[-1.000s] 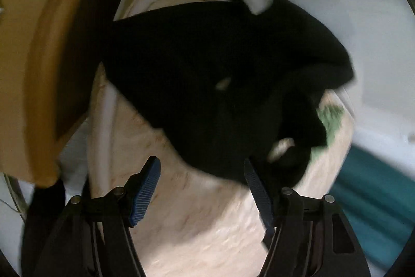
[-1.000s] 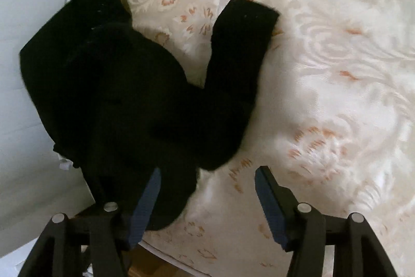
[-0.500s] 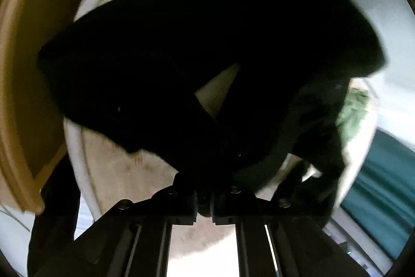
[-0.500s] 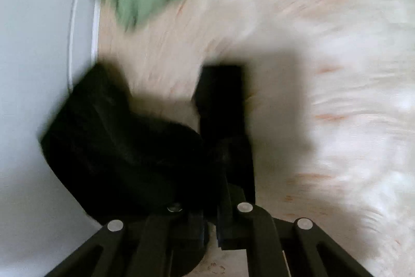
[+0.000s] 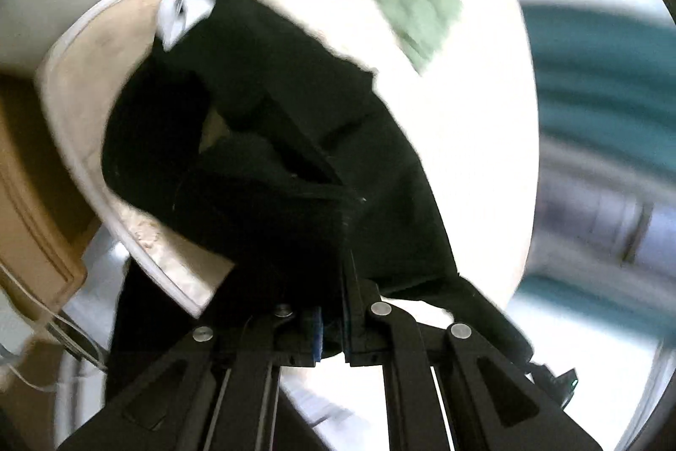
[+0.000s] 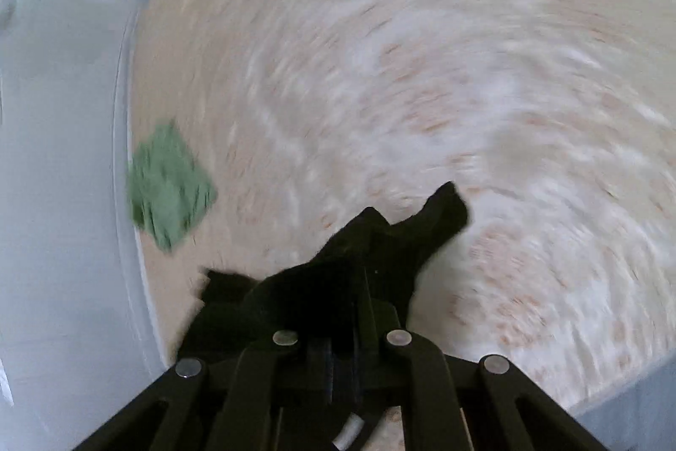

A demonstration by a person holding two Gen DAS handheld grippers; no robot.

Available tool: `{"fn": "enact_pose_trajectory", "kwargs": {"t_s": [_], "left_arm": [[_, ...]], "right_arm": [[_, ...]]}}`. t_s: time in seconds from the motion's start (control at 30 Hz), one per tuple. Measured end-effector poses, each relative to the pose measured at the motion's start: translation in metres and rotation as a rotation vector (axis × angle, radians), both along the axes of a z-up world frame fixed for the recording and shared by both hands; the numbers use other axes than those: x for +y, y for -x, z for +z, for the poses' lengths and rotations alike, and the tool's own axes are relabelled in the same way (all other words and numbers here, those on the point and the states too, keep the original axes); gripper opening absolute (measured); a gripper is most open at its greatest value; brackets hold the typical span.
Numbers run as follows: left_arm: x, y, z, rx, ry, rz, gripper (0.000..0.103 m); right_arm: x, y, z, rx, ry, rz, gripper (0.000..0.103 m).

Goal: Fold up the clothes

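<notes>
Both grippers are clenched on the black garment [image 5: 262,163], which hangs above the round table [image 5: 477,155] with its patterned cloth. The left gripper [image 5: 333,328] pinches a bunched fold; the right gripper [image 6: 342,358] pinches another edge (everything is blurred). A green cloth [image 6: 169,184] lies near the table's rim.

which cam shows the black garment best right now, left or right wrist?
Left wrist. There the black garment fills the middle of the frame, stretching up from the shut left gripper to a white tag. The right wrist view, heavily blurred, shows only a bunched bit of it at the shut right gripper.
</notes>
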State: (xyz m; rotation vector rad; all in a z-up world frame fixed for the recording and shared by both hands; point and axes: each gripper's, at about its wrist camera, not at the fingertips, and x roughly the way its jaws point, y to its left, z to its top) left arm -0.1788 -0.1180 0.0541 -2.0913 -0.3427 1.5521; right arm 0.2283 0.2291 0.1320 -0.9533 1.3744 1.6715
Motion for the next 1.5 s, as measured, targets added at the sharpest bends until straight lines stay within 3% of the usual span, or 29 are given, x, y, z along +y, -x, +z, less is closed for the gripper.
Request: {"fn": "enact_pose_trajectory", "kwargs": {"t_s": [0.1, 0.2, 0.4, 0.53, 0.67, 0.87, 0.93, 0.97, 1.0, 1.03, 1.13, 1.23, 1.4, 1.5], "left_arm": [[0.017, -0.004, 0.015, -0.005, -0.004, -0.073, 0.006], [0.025, -0.015, 0.026, -0.001, 0.016, -0.116, 0.006], [0.042, -0.066, 0.031, -0.027, 0.068, -0.085, 0.006], [0.071, -0.11, 0.021, -0.078, 0.062, -0.029, 0.006], [0.129, -0.15, 0.03, -0.084, 0.046, -0.085, 0.006], [0.243, -0.186, 0.061, -0.072, -0.052, -0.279, 0.006], [0.274, -0.197, 0.068, -0.06, -0.06, -0.349, 0.006], [0.286, -0.202, 0.068, -0.058, -0.063, -0.378, 0.006], [0.3, -0.208, 0.065, -0.062, -0.062, -0.408, 0.006], [0.311, -0.211, 0.06, -0.069, -0.056, -0.431, 0.006], [0.333, -0.225, 0.038, -0.097, -0.023, -0.482, 0.006], [0.349, -0.233, 0.018, -0.114, 0.016, -0.507, 0.006], [0.34, -0.227, -0.022, -0.172, 0.067, -0.471, 0.006], [0.328, -0.21, -0.046, -0.191, 0.073, -0.395, 0.006]], "right_arm": [[-0.005, -0.048, 0.021, 0.008, -0.015, -0.113, 0.005], [-0.001, -0.08, 0.015, 0.011, 0.02, -0.181, 0.005], [0.042, -0.148, -0.036, 0.069, 0.175, -0.346, 0.005], [0.094, -0.192, -0.063, 0.046, 0.225, -0.352, 0.005], [0.152, -0.228, -0.062, 0.013, 0.205, -0.335, 0.005], [0.233, -0.281, -0.017, 0.042, 0.081, -0.395, 0.006], [0.25, -0.291, -0.007, 0.03, 0.052, -0.389, 0.015], [0.255, -0.295, -0.005, 0.024, 0.052, -0.381, 0.032], [0.255, -0.298, -0.009, 0.022, 0.067, -0.372, 0.043], [0.251, -0.3, -0.015, 0.02, 0.08, -0.369, 0.047], [0.229, -0.299, -0.04, 0.002, 0.136, -0.357, 0.047], [0.197, -0.29, -0.083, 0.018, 0.24, -0.382, 0.047], [0.141, -0.266, -0.171, 0.055, 0.443, -0.429, 0.047], [0.122, -0.248, -0.221, 0.05, 0.528, -0.423, 0.046]]}}
